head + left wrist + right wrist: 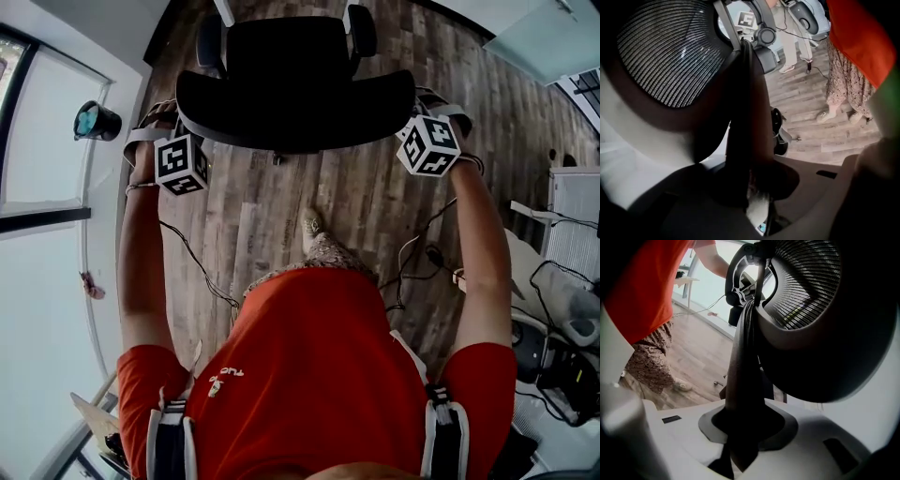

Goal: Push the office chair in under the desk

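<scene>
A black office chair [295,89] stands on the wood floor in front of me, its backrest toward me in the head view. My left gripper [178,122] is at the backrest's left edge and my right gripper [419,108] at its right edge. In the left gripper view the dark backrest rim [743,117] runs down between the jaws of the left gripper [750,187], which is shut on it. The right gripper [740,437] is likewise shut on the rim [743,366], with the mesh back [811,282] beside it. No desk is clearly in view.
A window wall runs along the left, with a dark round object [97,121] on its ledge. Cables [417,248] trail over the floor near my foot [312,225]. White equipment [572,216] crowds the right side. A pale flat surface [553,37] shows at the top right.
</scene>
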A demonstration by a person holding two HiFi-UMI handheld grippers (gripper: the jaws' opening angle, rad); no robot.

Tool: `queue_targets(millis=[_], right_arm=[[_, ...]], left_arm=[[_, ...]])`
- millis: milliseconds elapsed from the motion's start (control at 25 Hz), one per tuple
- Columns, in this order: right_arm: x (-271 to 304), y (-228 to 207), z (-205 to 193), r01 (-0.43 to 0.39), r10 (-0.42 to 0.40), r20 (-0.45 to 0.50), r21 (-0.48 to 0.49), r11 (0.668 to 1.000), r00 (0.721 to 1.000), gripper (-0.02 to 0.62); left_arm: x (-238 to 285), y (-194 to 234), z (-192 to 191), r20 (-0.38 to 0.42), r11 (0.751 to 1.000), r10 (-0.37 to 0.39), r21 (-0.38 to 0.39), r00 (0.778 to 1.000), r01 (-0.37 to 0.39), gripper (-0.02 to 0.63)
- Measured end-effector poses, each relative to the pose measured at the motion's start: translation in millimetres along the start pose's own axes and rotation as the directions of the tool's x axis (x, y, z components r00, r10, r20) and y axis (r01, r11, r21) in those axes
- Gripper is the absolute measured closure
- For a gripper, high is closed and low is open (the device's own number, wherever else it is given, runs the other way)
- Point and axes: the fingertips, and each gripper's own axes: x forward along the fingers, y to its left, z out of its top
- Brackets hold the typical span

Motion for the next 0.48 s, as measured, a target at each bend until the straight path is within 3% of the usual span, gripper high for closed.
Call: queue_targets(millis=[480], right_arm=[[58.8, -91.3, -23.0, -0.014, 0.014, 0.013, -0.025, 1.000, 1.000, 0.482]], left_arm=[[71.4, 69.9, -27.6, -0.036, 0.999, -0.028, -0.027, 0.999, 0.027, 0.528]])
